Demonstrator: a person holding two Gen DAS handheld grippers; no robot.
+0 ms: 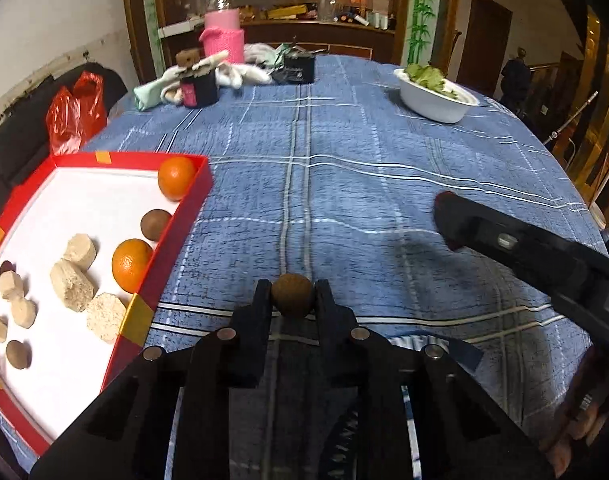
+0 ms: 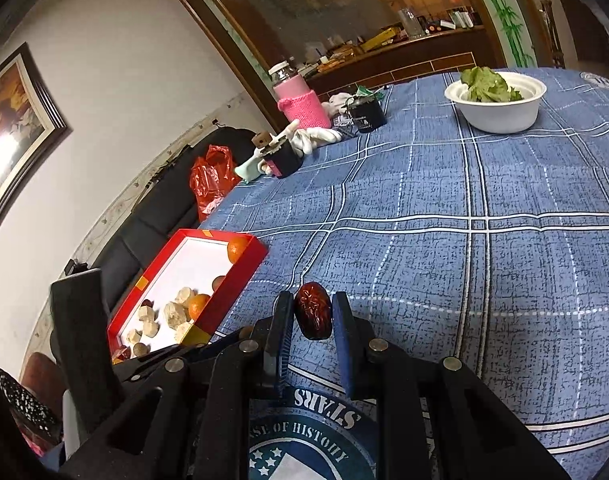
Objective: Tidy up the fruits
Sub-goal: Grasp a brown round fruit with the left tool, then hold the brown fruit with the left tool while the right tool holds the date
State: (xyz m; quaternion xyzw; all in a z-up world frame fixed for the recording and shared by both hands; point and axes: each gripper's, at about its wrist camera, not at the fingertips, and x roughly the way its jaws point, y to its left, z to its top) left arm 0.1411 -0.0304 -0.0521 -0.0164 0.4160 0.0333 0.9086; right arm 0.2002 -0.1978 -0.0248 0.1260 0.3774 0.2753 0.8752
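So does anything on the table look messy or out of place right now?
Nothing spilled or damaged. The white gloves lie in a loose heap among the jars at the far edge, and the red tray sits askew to the tablecloth's grid lines.

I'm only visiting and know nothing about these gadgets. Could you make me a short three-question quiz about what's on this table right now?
1. True or false: the left gripper is shut on a round brown fruit.
2. What does the right gripper hold? A) an orange B) a wrinkled dark red date C) a lettuce leaf
3. How many oranges lie in the red cardboard tray with the white floor?

Key
1. True; its pads press the fruit on both sides.
2. B.
3. Two: the far orange in the corner, and the near orange by the same wall.
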